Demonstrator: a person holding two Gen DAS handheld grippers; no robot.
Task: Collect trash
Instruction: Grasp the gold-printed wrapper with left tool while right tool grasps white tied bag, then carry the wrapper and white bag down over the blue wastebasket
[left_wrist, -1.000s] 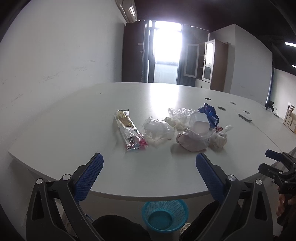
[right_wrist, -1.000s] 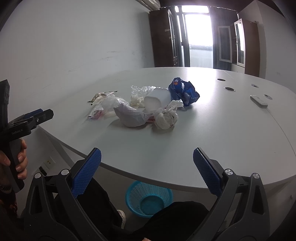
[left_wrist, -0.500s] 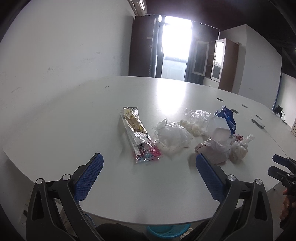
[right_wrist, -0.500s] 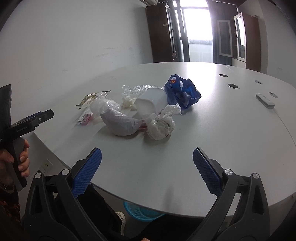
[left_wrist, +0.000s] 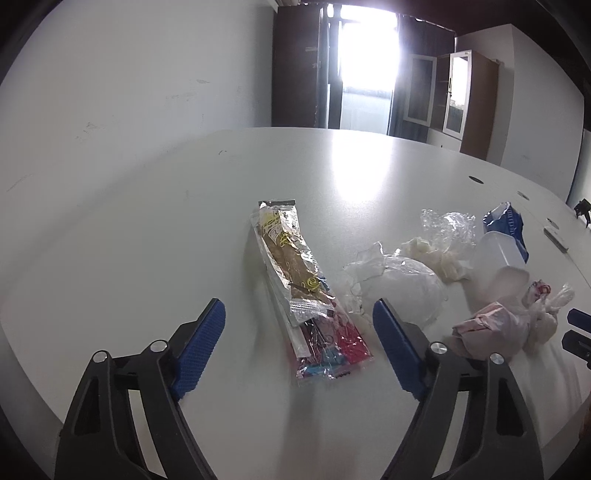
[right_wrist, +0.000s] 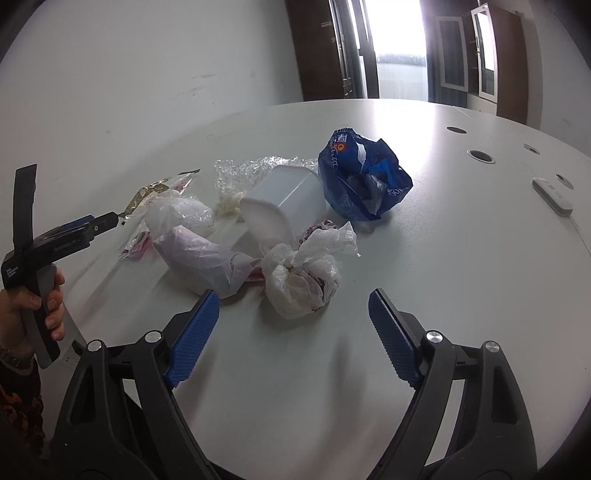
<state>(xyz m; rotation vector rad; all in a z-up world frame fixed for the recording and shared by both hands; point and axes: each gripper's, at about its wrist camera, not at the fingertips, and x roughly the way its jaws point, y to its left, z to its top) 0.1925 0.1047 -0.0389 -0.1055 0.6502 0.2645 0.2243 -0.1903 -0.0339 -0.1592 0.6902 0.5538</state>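
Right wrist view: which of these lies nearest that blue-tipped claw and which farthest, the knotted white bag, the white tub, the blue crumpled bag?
From the right gripper:
1. Knotted white bag, just ahead of the fingers.
2. White tub, on its side behind it.
3. Blue crumpled bag, farthest, back right.
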